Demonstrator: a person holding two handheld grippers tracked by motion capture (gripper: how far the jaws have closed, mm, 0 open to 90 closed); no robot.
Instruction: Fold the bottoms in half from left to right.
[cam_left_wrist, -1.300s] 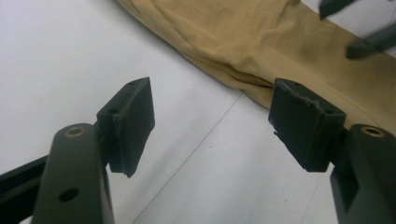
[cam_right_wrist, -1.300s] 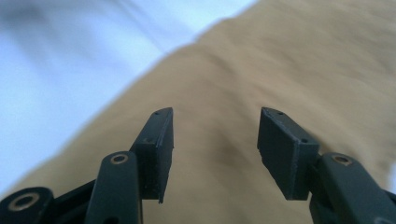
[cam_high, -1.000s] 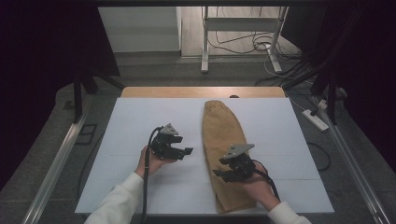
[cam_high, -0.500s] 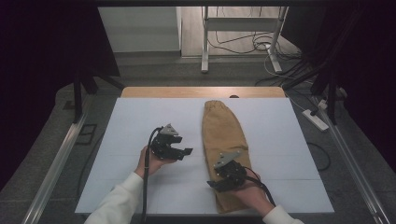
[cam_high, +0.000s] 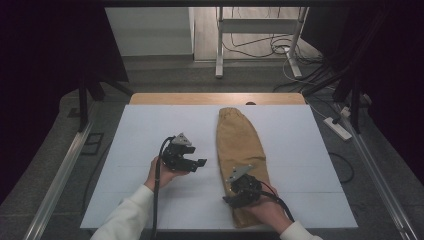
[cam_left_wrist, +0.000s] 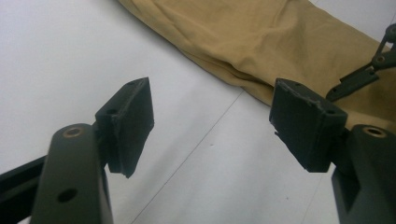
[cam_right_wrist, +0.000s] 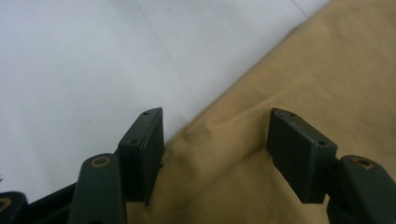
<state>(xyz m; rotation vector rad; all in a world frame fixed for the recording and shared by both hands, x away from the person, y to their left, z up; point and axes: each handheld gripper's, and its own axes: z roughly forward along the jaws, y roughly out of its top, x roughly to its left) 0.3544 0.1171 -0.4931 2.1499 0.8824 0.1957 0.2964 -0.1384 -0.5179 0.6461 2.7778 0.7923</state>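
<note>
Right gripper (cam_high: 235, 196) moved nearer — open over trousers' (cam_high: 239, 145) near end; long axis near-to-far; left gripper (cam_high: 197, 162) open.

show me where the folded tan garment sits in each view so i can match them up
High view: the tan garment lies lengthwise right of centre on the white table, its near end under the right tool.
Left gripper view: it runs across the top and right, beyond the open jaws.
Right gripper view: it covers the right and bottom, between the open jaws.
Shared landmark: the garment's edge against the white table.
</note>
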